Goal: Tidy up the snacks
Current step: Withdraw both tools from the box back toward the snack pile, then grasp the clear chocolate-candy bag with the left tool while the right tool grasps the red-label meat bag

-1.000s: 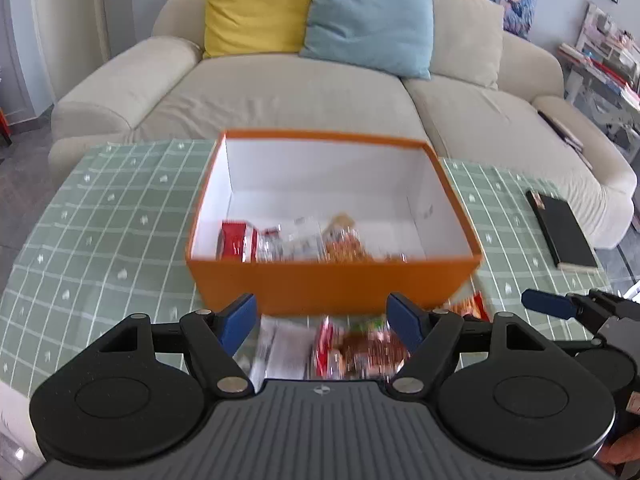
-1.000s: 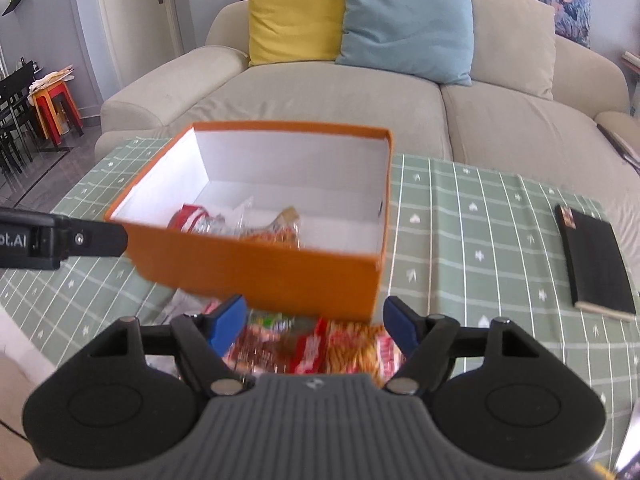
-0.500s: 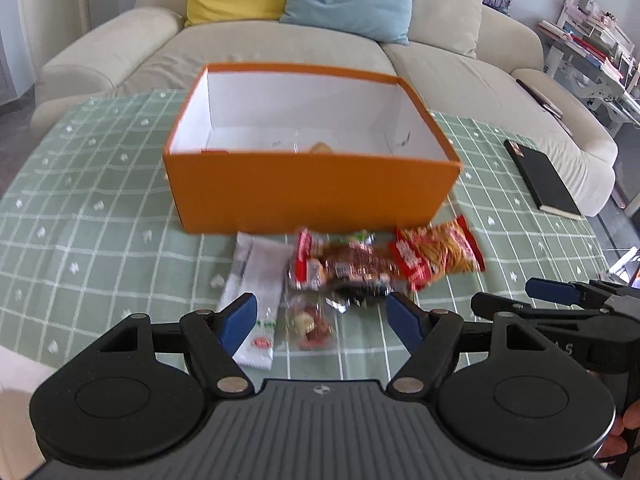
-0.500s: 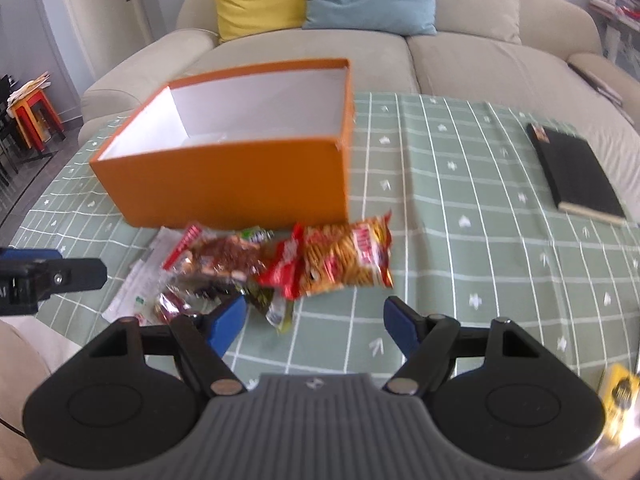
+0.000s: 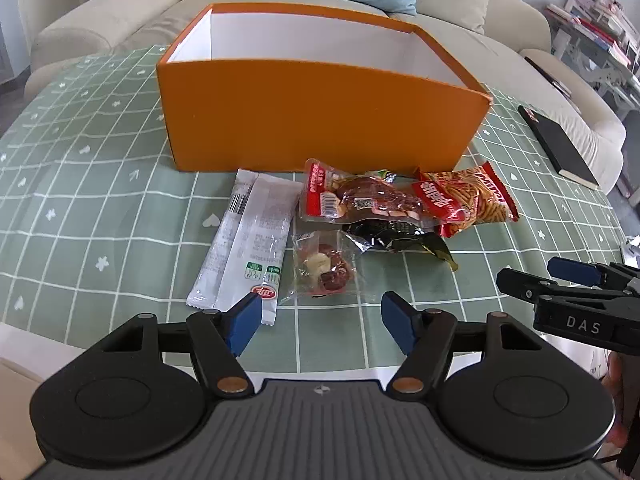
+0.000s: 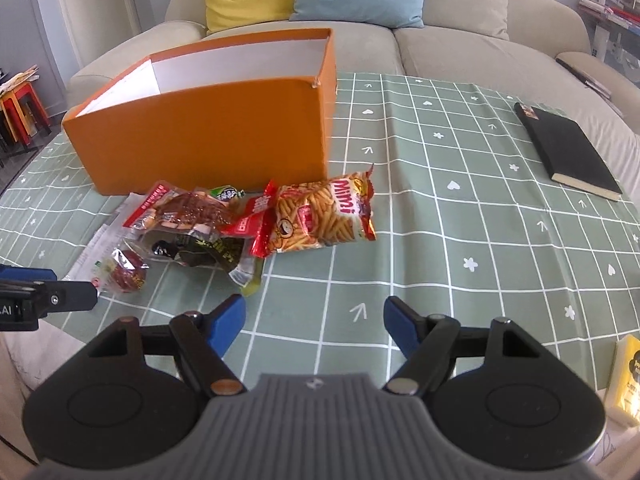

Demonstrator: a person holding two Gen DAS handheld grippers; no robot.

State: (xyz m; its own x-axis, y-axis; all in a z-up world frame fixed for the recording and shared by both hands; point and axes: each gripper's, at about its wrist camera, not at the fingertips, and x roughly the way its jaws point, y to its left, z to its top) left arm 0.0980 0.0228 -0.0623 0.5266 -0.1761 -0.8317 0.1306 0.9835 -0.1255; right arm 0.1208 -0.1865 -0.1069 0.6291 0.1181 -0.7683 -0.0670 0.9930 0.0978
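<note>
An orange box (image 5: 320, 120) with a white inside stands on the green checked tablecloth; it also shows in the right wrist view (image 6: 208, 136). In front of it lie several snack packs: a long white packet (image 5: 250, 236), a red meat pack (image 5: 360, 200), an orange Mimi stick-snack bag (image 5: 476, 200) (image 6: 324, 212), a dark green pack (image 5: 396, 240) and a small clear pack (image 5: 324, 266). My left gripper (image 5: 322, 318) is open and empty just before the small clear pack. My right gripper (image 6: 314, 318) is open and empty, short of the snacks.
A black notebook (image 6: 568, 152) lies on the cloth at the right. A yellow packet (image 6: 624, 380) sits at the near right edge. A beige sofa (image 6: 460, 40) with yellow and blue cushions stands behind the table. The table's near edge is just below both grippers.
Both grippers have pulled back and down from above the box to low over the table's near edge. The snacks in front of the box have come into full view.
</note>
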